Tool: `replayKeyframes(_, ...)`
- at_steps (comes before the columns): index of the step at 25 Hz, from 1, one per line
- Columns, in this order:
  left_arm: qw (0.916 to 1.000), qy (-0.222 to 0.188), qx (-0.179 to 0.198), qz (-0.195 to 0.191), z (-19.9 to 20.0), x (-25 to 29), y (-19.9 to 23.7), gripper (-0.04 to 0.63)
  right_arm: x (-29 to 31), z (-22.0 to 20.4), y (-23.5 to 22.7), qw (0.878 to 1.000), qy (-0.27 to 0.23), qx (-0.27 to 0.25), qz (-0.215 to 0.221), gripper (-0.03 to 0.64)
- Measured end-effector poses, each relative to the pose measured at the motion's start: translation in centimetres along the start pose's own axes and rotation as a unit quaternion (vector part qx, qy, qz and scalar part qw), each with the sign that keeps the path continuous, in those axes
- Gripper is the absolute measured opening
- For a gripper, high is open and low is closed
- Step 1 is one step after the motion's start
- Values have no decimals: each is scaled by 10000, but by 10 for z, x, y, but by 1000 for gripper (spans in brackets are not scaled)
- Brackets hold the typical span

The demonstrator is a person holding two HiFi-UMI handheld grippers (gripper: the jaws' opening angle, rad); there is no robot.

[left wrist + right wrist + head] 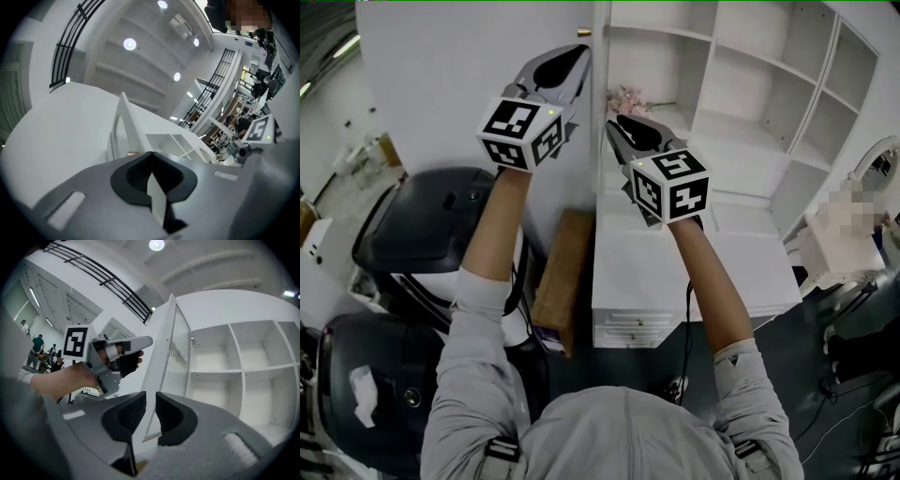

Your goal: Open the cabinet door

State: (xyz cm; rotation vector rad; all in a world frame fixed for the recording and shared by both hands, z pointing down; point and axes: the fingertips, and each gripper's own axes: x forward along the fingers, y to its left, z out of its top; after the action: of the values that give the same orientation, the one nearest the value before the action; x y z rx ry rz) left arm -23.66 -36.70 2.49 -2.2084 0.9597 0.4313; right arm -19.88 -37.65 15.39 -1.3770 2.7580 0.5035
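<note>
The cabinet door (459, 75) already stood swung out from the cabinet (769, 94). My left gripper (579, 56) was closed on nothing beside the knob (584, 33), so it could slide off and lose the door. My right gripper (149, 401), jaws slightly apart and empty, might bump its edge. I counted one door, one knob, two grippers.

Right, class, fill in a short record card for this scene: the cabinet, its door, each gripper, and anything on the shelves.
Cabinet: white cabinet, open shelves, mostly bare
Door: cabinet door, already swung open, its edge towards the person
Left gripper: left gripper, jaws shut, nothing held, close to the door's edge
Right gripper: right gripper, jaws apart, door's edge in line with the gap, not clamped
On shelf: small pinkish object, too small to name
</note>
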Motion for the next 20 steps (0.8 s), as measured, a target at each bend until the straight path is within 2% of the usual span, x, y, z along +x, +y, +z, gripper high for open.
replayKeyframes(2,9997,147,97,-145,-7,-8,-28,15,-14,-5,-11,9999,-16,-15,-168,40)
replayKeyframes(5,9985,386,386,-9,-19,-25,-65,15,-39,-18,-28,9995,15,24,-324,-8)
replayKeyframes(8,9961,684,560,23,-39,-38,-101,17,-69,-40,-46,9983,198,-181,-515,-8)
replayKeyframes(11,9945,984,366,-46,-65,-43,-132,17,-102,-66,-63,9959,436,-394,-686,-4)
replayKeyframes(15,9908,1352,50,-22,-99,-50,-162,17,-144,-98,-81,9939,764,-460,-652,0)
replayKeyframes(18,9860,1660,-167,20,-124,-58,-188,17,-177,-122,-97,9902,1039,-669,-650,0)
replayKeyframes(20,9819,1853,-390,40,-136,-62,-205,17,-196,-135,-108,9892,1142,-623,-682,0)
